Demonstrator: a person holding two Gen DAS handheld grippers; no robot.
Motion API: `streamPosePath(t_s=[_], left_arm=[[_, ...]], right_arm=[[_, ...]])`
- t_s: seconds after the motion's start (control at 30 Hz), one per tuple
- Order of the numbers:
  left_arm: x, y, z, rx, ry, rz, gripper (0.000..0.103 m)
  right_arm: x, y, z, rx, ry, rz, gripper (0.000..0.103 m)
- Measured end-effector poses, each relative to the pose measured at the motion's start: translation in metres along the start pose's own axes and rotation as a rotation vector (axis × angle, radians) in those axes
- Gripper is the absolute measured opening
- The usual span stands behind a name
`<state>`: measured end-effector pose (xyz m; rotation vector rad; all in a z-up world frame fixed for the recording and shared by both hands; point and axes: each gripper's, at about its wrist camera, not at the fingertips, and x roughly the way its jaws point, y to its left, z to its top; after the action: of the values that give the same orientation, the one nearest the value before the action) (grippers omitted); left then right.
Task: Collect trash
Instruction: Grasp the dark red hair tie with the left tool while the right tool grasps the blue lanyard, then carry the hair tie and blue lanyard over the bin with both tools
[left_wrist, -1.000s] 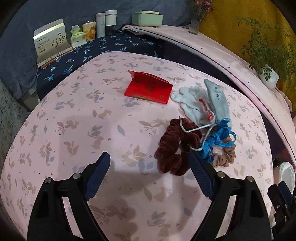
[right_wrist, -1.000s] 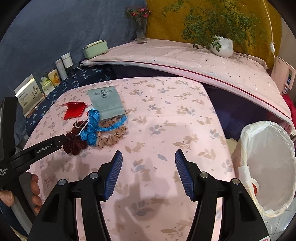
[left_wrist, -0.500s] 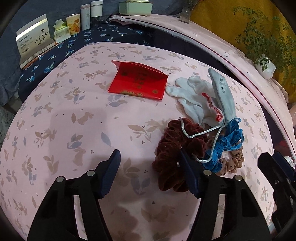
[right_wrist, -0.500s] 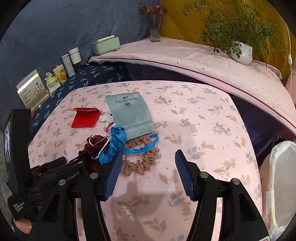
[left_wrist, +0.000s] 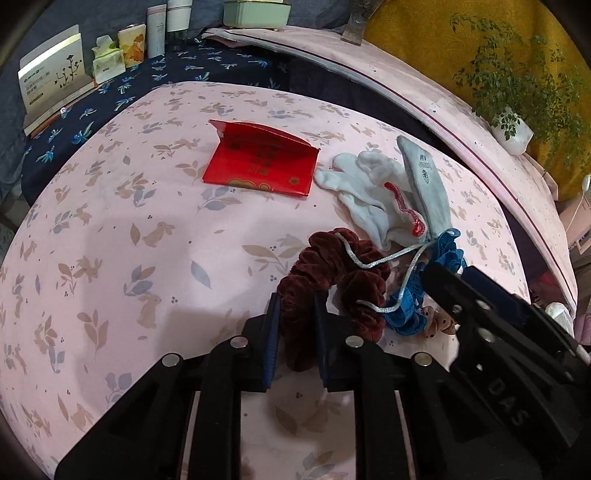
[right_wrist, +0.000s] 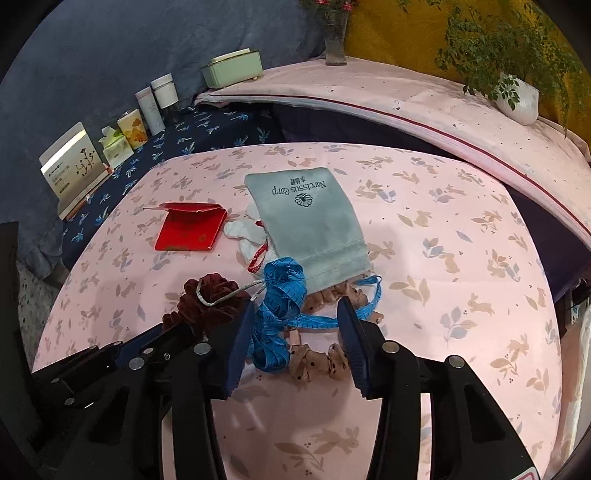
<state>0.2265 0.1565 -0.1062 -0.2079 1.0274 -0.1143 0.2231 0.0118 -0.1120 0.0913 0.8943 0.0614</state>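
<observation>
My left gripper (left_wrist: 295, 308) is shut on the dark red velvet scrunchie (left_wrist: 332, 269), which lies on the pink table; it also shows in the right wrist view (right_wrist: 207, 299). My right gripper (right_wrist: 295, 314) is open, its jaws on either side of the blue tape measure (right_wrist: 280, 299) and the tan dotted scrunchie (right_wrist: 317, 362). A grey drawstring pouch (right_wrist: 310, 221), a white glove (left_wrist: 369, 192) and a red envelope (left_wrist: 258, 166) lie beyond. The pouch's silver cord (left_wrist: 373, 262) crosses the red scrunchie.
The pink rabbit-print tablecloth (left_wrist: 110, 240) covers the table. Boxes, tubes and a tissue pack (right_wrist: 114, 144) stand on the blue cloth at the back left. A potted plant (right_wrist: 517, 96) and a vase (right_wrist: 336, 40) stand on the raised pink ledge behind.
My left gripper moved forward and closed on the dark red scrunchie. My right gripper moved left and forward over the tape measure and tan scrunchie, staying open.
</observation>
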Motion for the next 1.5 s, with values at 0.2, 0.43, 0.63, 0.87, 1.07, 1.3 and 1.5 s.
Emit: streamPosePath(t_s=[0.2,0.43,0.63,0.87,1.07,1.3,1.5], left_arm=[[-0.006,0.001,-0.001,-0.009,-0.006,0.006,0.015],[-0.025,-0.006,-0.004,0.002,-0.036,0.021,0.015],[-0.052,-0.025,-0.009,0.024,-0.070,-0.005,0.014],[-0.086,-0.064,-0.017,0.083,-0.113,-0.058,0.014],[-0.106,-0.107,-0.025,0.146,-0.134,-0.105,0.014],[-0.119,-0.161,-0.038,0.232,-0.141,-0.146,0.014],[-0.125,-0.208,-0.049,0.306,-0.142,-0.175,0.014]], right_arm=[[0.002,0.002,-0.003,-0.004,0.005,0.023,0.020],[-0.021,-0.009,-0.006,0.013,-0.027,0.022,0.018],[-0.056,-0.028,-0.008,0.046,-0.081,0.013,0.017],[-0.101,-0.057,-0.014,0.087,-0.154,-0.019,0.017],[-0.135,-0.090,-0.023,0.140,-0.204,-0.055,0.017],[-0.166,-0.135,-0.039,0.209,-0.241,-0.097,0.017],[-0.189,-0.179,-0.054,0.282,-0.271,-0.132,0.017]])
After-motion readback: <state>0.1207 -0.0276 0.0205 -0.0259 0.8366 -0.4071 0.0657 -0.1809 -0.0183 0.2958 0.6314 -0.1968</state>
